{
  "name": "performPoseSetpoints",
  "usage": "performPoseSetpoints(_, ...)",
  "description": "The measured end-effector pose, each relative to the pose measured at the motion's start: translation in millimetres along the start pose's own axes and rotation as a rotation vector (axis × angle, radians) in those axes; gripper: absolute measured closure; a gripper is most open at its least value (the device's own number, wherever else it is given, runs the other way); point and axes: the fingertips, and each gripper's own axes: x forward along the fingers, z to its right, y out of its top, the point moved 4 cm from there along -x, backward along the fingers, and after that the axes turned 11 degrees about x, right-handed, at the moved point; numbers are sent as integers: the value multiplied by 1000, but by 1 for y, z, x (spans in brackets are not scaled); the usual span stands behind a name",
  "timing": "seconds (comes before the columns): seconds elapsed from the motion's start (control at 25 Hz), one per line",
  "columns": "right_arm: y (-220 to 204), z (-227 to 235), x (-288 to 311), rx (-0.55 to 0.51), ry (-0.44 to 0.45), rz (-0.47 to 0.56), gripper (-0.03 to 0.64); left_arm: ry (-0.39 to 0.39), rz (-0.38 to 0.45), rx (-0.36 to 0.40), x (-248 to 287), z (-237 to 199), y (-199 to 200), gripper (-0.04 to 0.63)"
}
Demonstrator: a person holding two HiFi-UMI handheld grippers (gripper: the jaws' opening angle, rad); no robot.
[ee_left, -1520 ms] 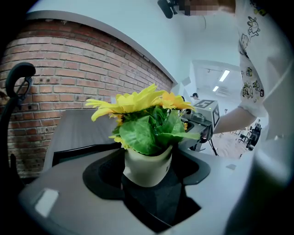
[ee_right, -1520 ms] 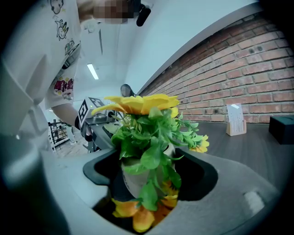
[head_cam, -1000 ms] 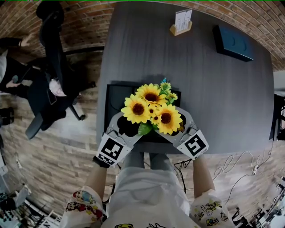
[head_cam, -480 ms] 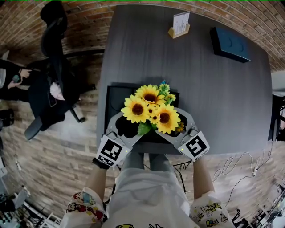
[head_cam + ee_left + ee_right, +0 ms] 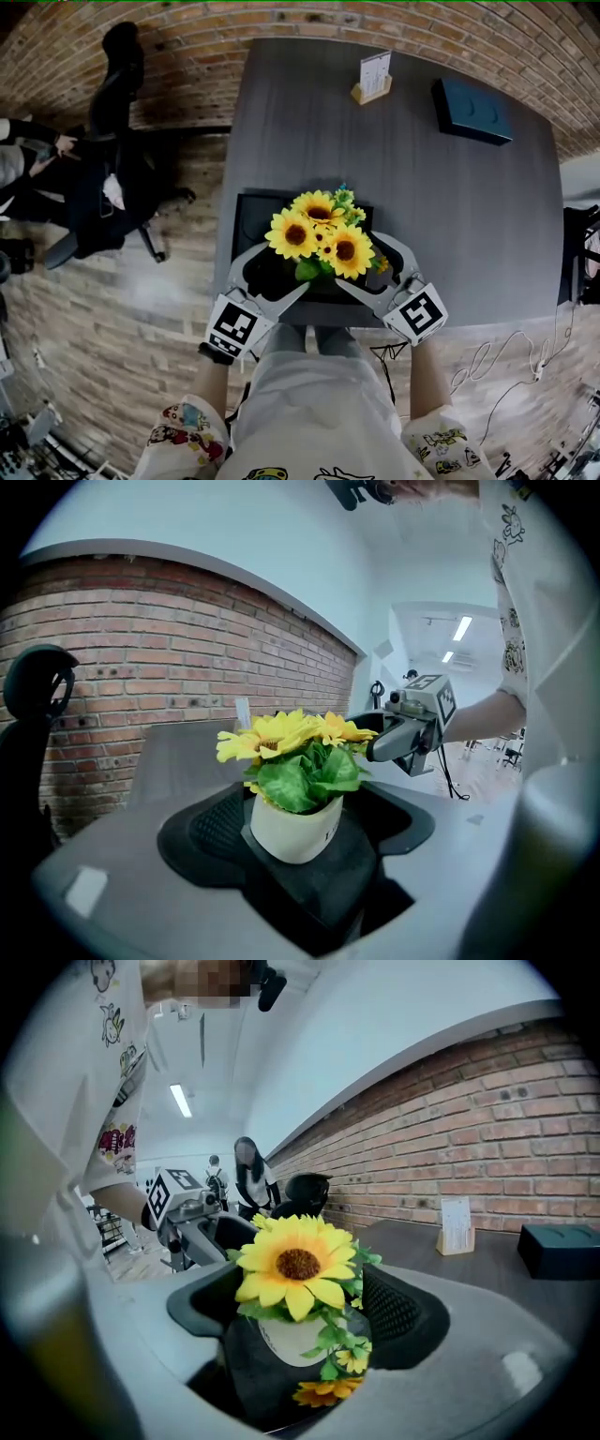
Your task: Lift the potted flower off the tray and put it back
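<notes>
**Pot ringed by both grippers, jaws wide, no clamp visible**

The pot stands upright over the black tray, at the near edge of the table. The left gripper comes in from one side and the right gripper from the other. Their four jaws form a ring round the pot.

Why this way, as I read it: the flowers overhang the pot, so the only clean access is from the side, below the foliage. Two opposed grippers also stop a round, tapered pot from tipping or rolling out.

Jaws: both pairs are spread wide and have just been opening further, with the pot between each pair.
- Left gripper view: one of the pads sits just beside the pot wall. The opposite jaw stands off with a visible gap.
- Right gripper view: same picture, a gap on both sides, partly filled with foliage.

So both grippers are open around the pot, not squeezing it.

I can't tell whether the base rests on the tray or hangs just above it. Both gripper views show black under it and no seam.

Stage: either the start of the lift, cradling under the wider top, or the release at put-back. I can't say which.

Risk: without a squeeze, a lift relies on the taper alone. If the hands rise unevenly, the pot tilts.
</notes>
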Motion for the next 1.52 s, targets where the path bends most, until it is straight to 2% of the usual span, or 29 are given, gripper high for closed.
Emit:
performPoseSetpoints(0.2, 20, -2, -13, -27, -28, 38, 224, 31, 32, 12, -13, -1, 15, 207)
performPoseSetpoints(0.32, 28, -7, -23, -9, -46, 53, 224, 47, 64, 24, -24, 0, 29, 209)
performPoseSetpoints(0.72, 81, -20, -55, -3, -91, 201, 228, 124, 211, 0, -52, -2, 86, 245)
performPoseSetpoints(1.0, 112, -32, -70, -19, -93, 265, 306, 152, 296, -38, -63, -1, 124, 305)
performPoseSetpoints(1.08, 116, -34, -72, -14, -94, 282, 314, 166, 299, -55, -67, -2, 128, 319)
performPoseSetpoints(1.28, 117, -33, -75, 9, -94, 298, 405, 211, 295, -88, -75, -5, 128, 390)
performPoseSetpoints(1.52, 114, -27, -73, 25, -121, 305, 493, 227, 278, -100, -75, -7, 121, 475)
